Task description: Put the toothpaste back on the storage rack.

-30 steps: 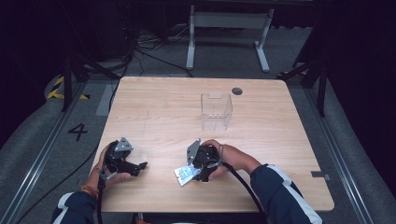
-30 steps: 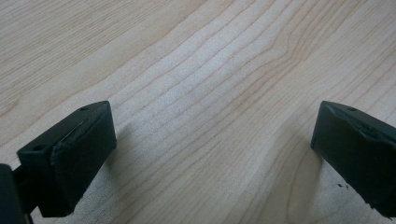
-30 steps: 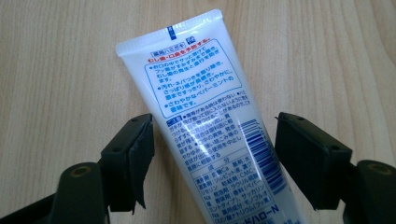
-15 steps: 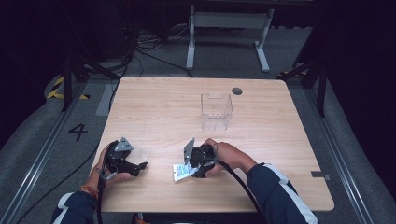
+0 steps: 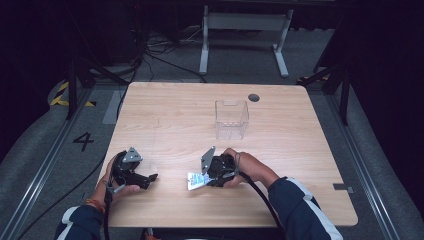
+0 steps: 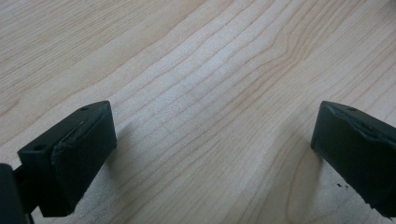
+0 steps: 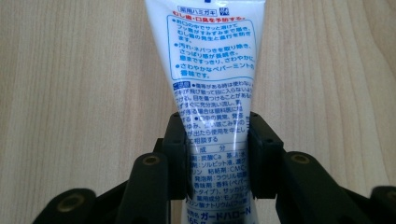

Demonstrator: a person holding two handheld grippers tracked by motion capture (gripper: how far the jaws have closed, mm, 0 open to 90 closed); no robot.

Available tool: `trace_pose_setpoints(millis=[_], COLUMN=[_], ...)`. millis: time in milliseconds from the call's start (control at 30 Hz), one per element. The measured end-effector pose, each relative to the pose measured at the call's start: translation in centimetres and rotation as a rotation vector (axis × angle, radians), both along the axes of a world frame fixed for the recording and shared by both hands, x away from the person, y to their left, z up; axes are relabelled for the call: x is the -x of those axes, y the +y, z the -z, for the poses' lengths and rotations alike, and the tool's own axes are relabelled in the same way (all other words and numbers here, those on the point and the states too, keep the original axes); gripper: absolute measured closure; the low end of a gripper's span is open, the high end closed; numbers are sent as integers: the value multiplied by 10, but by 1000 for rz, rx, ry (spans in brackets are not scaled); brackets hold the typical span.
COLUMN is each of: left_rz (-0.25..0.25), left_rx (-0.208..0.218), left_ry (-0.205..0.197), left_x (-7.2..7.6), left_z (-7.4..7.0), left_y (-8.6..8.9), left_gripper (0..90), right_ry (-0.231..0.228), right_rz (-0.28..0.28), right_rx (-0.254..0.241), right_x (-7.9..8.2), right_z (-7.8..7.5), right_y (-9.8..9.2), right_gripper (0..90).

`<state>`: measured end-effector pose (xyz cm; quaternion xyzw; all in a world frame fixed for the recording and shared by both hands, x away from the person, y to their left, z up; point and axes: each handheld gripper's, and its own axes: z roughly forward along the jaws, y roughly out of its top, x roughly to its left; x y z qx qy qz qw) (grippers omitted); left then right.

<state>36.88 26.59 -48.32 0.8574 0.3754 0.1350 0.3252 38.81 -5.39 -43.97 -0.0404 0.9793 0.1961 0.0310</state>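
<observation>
Wooden table (image 5: 165,120), dark room. Left gripper (image 5: 134,172) near front edge, jaws apart over bare wood. Tube (image 7: 212,60) at front centre, clamped by right gripper (image 7: 217,149). Clear box (image 5: 231,120) beyond. Risk: slick, squashy tube slipping from narrow grip.

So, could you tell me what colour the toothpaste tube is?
White toothpaste tube with blue and red print, clearest in the right gripper view.

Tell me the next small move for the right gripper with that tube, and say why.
Probably lift the tube off the table and carry it toward the clear container. The right gripper is already shut on the tube's lower body, the container stands open-topped farther out on the table, and the left gripper is open over bare wood.
</observation>
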Motion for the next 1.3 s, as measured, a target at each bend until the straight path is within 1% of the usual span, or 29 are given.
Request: trace_pose_setpoints(millis=[67, 167, 233, 267, 333, 400, 467, 500, 600, 700, 733, 800, 833, 867, 900, 1067, 1167, 1300], left_rz=[0, 0, 0, 0, 0, 0, 0, 0, 0, 0, 0, 0, 0, 0, 0, 0, 0, 0], left_rx=[0, 0, 0, 0, 0, 0, 0, 0, 0, 0, 0, 0, 0, 0, 0, 0, -1, 0], left_ry=[0, 0, 0, 0, 0, 0, 0, 0, 0, 0, 0, 0, 0, 0, 0, 0, 0, 0], left_x=[0, 0, 0, 0, 0, 0, 0, 0, 0, 0, 0, 0, 0, 0, 0, 0, 0, 0], left_z=[0, 0, 0, 0, 0, 0, 0, 0, 0, 0, 0, 0, 0, 0, 0, 0, 0, 0], left_y=[0, 0, 0, 0, 0, 0, 0, 0, 0, 0, 0, 0, 0, 0, 0, 0, 0, 0], left_gripper=[6, 6, 5, 5, 6, 6, 6, 6, 6, 6, 6, 6, 6, 6, 6, 6, 6, 6], right_ry=[3, 6, 3, 8, 0, 1, -1, 0, -7, -16, -25, -27, -27, -35, -38, -57, -69, -86], right_rz=[8, 24, 44, 54, 71, 83, 108, 113, 145, 166, 174, 185, 185, 200, 208, 224, 244, 264], right_rx=[-13, -58, -84, -100, -134, -155, -199, -215, -264, -314, -332, -354, -354, -384, -397, -444, -476, -499], right_x=[0, -3, -3, -4, -6, -7, -8, -9, -10, -10, -11, -11, -11, -12, -12, -13, -15, -17], right_z=[-1, -5, -9, -11, -15, -19, -23, -25, -31, -37, -40, -43, -43, -47, -49, -57, -62, -68], right_y=[-5, -13, -19, -22, -28, -34, -42, -45, -55, -64, -67, -71, -71, -77, -80, -88, -92, -97], right_gripper=[671, 673, 674, 674, 674, 674, 674, 674, 674, 674, 675, 675, 675, 675, 675, 675, 675, 675])
